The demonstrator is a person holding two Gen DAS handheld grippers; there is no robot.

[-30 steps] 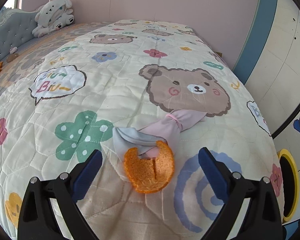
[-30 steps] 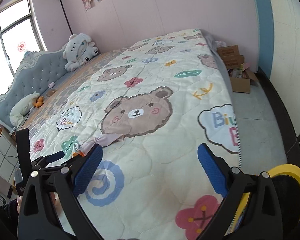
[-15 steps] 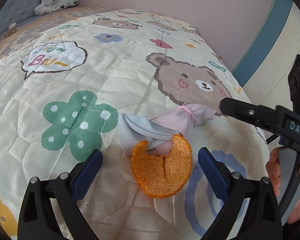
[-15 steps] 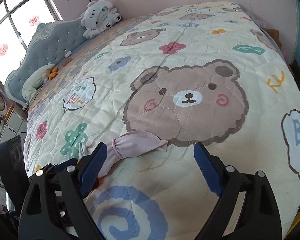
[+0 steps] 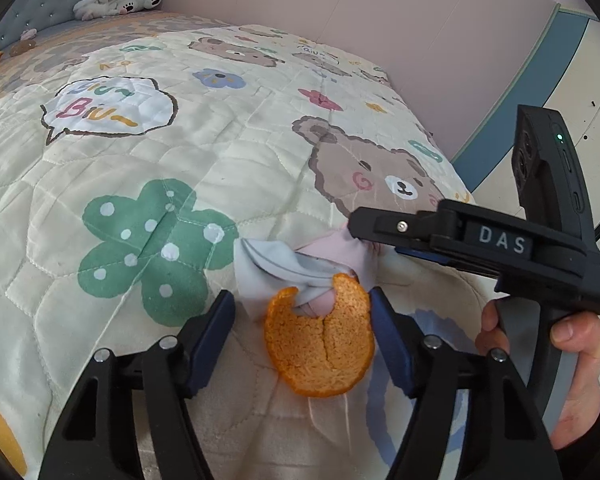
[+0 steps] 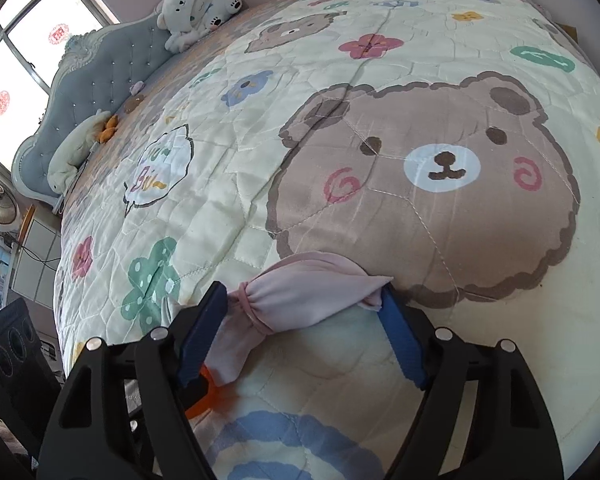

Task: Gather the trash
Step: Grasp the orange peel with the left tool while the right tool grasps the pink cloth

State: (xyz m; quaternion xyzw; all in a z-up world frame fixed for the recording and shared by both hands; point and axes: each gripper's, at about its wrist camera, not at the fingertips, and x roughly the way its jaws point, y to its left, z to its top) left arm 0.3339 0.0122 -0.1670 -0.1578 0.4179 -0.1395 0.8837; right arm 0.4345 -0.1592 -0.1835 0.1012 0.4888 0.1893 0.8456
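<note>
While its jaws have just been closing, the left gripper brackets the orange peel, right pad touching, left pad apart; bed edge lies at 3 o'clock. Newly arrived, the right gripper straddles the pink cloth, pads at both ends, closing; open quilt at 12 o'clock.

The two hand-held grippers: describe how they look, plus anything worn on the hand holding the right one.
Left hand-held gripper: matte black frame, dark blue finger pads, silver screw heads. Right hand-held gripper: same black frame, brighter blue ribbed pads; its side bears white letters "DAS" and a small green light on the upright black housing. The hand on its grey trigger handle shows a dark sleeve cuff.
</note>
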